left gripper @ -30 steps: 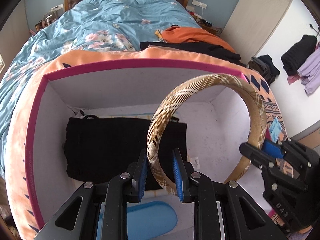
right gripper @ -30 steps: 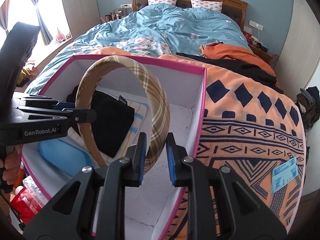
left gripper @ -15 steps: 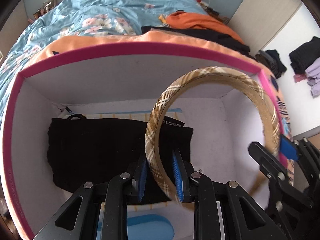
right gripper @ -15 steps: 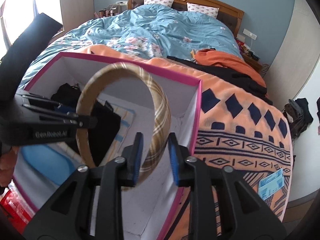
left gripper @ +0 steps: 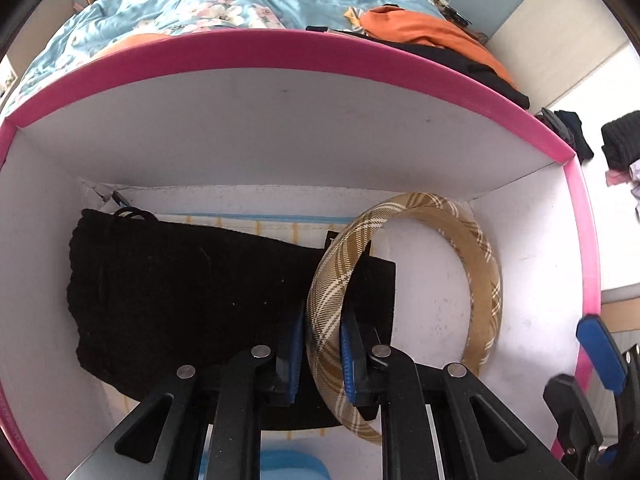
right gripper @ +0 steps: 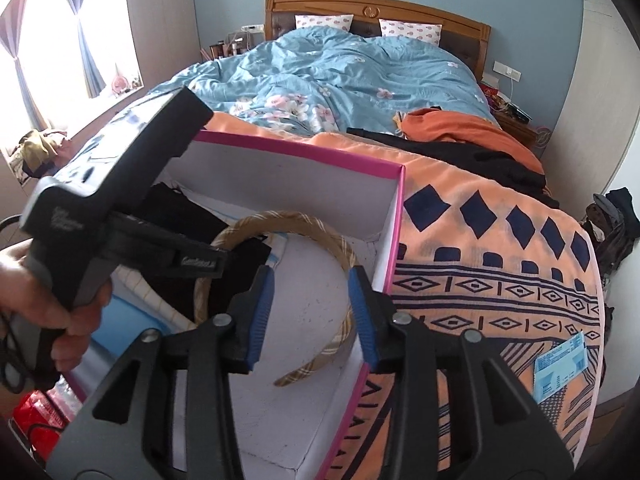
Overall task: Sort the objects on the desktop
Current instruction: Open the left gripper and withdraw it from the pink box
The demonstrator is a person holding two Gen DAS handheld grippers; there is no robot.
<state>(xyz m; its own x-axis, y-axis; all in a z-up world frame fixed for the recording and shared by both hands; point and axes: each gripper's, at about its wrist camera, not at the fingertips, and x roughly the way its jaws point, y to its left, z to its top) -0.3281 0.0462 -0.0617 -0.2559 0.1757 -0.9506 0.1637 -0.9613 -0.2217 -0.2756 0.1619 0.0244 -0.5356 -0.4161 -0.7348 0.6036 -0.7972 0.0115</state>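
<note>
The left gripper (left gripper: pixel 320 352) is clamped on one end of the single plaid headband (left gripper: pixel 404 280), its blue pads pressed against the band after the jaws were just drawn tighter. The right gripper (right gripper: pixel 310 316) is released: its jaws were just widened and nothing is pinched, the headband's other end lying just beyond its fingertips. One pink-rimmed box (left gripper: pixel 280 48) is seen; the headband is lowered inside it, beside one black cloth (left gripper: pixel 180 288) left of the left gripper.
</note>
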